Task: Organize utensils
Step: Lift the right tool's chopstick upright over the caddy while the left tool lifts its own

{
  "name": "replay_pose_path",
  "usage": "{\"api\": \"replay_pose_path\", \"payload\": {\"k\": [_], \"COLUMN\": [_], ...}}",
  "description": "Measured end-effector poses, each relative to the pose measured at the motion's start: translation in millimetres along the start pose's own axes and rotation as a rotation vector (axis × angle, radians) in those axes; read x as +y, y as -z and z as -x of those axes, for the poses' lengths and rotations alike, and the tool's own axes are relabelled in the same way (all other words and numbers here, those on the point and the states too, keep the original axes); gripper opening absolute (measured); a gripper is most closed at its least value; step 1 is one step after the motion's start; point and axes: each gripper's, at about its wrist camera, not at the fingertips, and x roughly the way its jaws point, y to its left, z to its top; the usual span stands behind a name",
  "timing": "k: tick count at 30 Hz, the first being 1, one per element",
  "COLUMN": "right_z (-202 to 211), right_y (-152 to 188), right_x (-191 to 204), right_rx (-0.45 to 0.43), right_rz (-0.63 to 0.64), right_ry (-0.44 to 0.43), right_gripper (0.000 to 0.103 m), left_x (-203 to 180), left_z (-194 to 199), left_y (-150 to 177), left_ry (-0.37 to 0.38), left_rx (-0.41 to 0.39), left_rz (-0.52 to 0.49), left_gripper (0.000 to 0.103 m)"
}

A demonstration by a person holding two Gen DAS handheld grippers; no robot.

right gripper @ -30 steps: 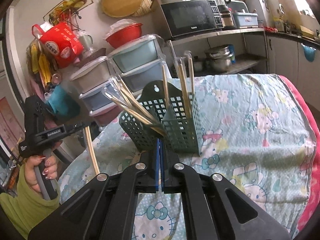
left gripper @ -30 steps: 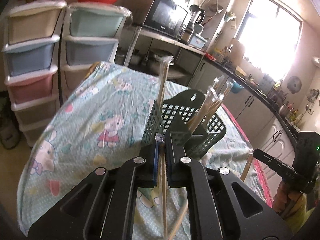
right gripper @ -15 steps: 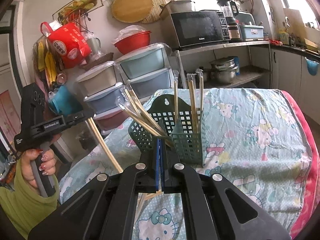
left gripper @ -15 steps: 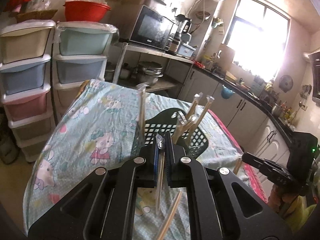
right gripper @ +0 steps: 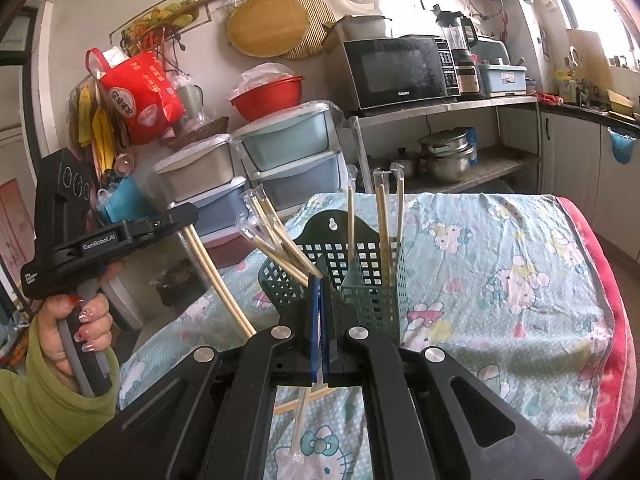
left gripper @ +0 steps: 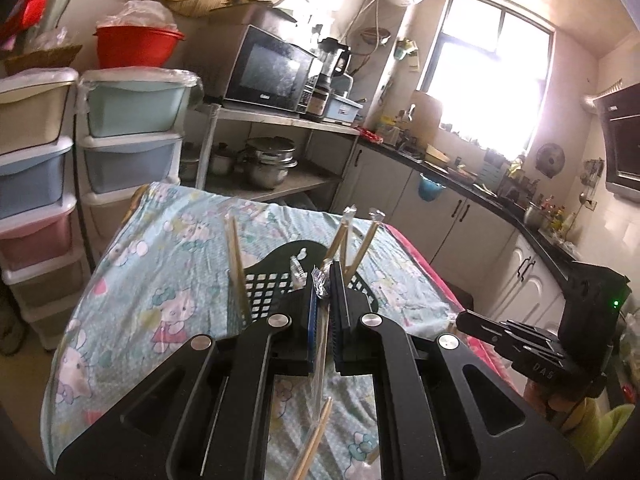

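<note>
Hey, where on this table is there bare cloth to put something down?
Free: the cartoon-print cloth right of the green basket out to the red edge, in the right wrist view, and the stretch left of it in the left wrist view. Crowded: the basket itself, bristling with wrapped chopsticks, and the patch in front of it where both tongs work.

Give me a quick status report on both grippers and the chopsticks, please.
Left gripper shut on wrapped chopsticks, held clear of the table. Right gripper shut on another wrapped pair. Green basket already holds several pairs. Nothing blocking.
</note>
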Motion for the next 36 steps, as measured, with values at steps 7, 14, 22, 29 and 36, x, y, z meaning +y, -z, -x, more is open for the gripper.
{"api": "replay_pose_path", "payload": {"k": [7,14,22,29,36], "right_z": [5,9,16,18,19], "right_y": [-8,-19,-35,-48,-65], "right_x": [2,3,8,11,11], "right_rx": [-0.024,-0.048,-0.091,-0.120,-0.148], "right_rz": [0.016,0.036,0.063,0.072,0.084], "right_ry": [0.000,0.006,0.007,0.005,0.009], "right_gripper": [0.001,0.001,0.001,0.001,0.001], "left_x": [-14,-26,-41,-50,-53], "left_z": [-6,-13,-22,-28,-32], "left_y": [-10,-20,-33,-47,-60], "left_ry": [0.025,0.047,0.072,0.081,0.079], "left_rx": [-0.010,-0.023,-0.034,-0.046,-0.061], "left_rz": [-0.031,-0.052,-0.087,-0.111,-0.124], "left_gripper": [0.003,0.003,0.003,0.003,0.003]}}
